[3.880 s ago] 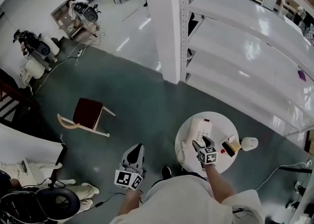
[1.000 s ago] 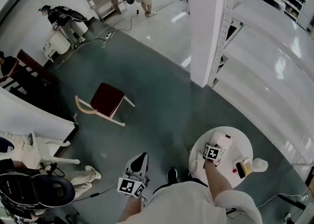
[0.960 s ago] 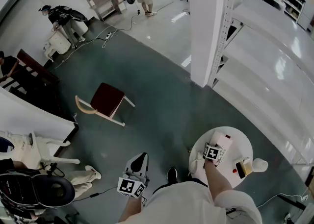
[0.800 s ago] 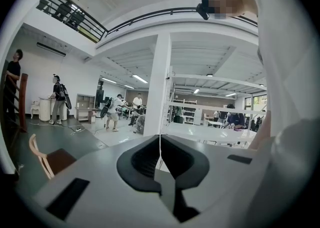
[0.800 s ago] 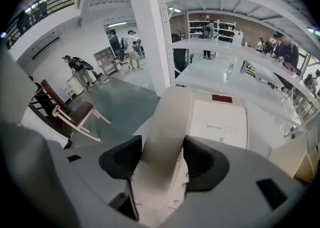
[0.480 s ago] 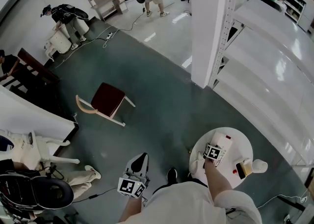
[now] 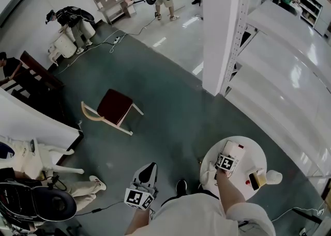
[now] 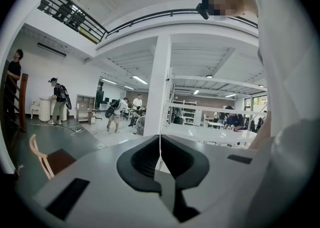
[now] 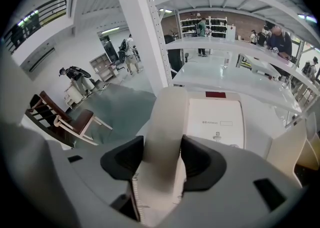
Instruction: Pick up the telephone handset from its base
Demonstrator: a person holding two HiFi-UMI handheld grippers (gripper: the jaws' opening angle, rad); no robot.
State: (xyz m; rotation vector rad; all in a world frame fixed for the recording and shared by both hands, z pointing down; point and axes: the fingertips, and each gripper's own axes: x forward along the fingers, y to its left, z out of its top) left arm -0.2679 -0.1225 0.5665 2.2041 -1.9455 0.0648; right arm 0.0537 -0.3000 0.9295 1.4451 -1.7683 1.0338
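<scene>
A cream telephone base point(image 7: 237, 150) sits on a small round white table point(image 7: 248, 160). Its handset point(image 9: 167, 119) lies along the left side of the base point(image 9: 215, 117). My right gripper point(image 7: 226, 156) points down onto it. The jaws have just been closing with the handset between them, and both dark pads now touch its sides; the right gripper point(image 9: 162, 154) is shut on it. A coiled cord point(image 9: 134, 192) shows below the left pad. My left gripper point(image 7: 148, 169) hangs over the floor, well left of the table. In the left gripper view, the left gripper point(image 8: 160, 154) is shut with nothing in it.
A small dark block point(image 7: 255, 179) and a white rounded object point(image 7: 274, 176) stand at the table's right edge. A wooden chair with a red seat point(image 7: 113, 108) stands on the green floor to the left. A white pillar point(image 7: 220, 28) and long white shelves point(image 7: 289, 59) rise behind the table.
Both grippers stay nearly where they were, the right one over the phone's left side. People at the far back have walked to the right.
</scene>
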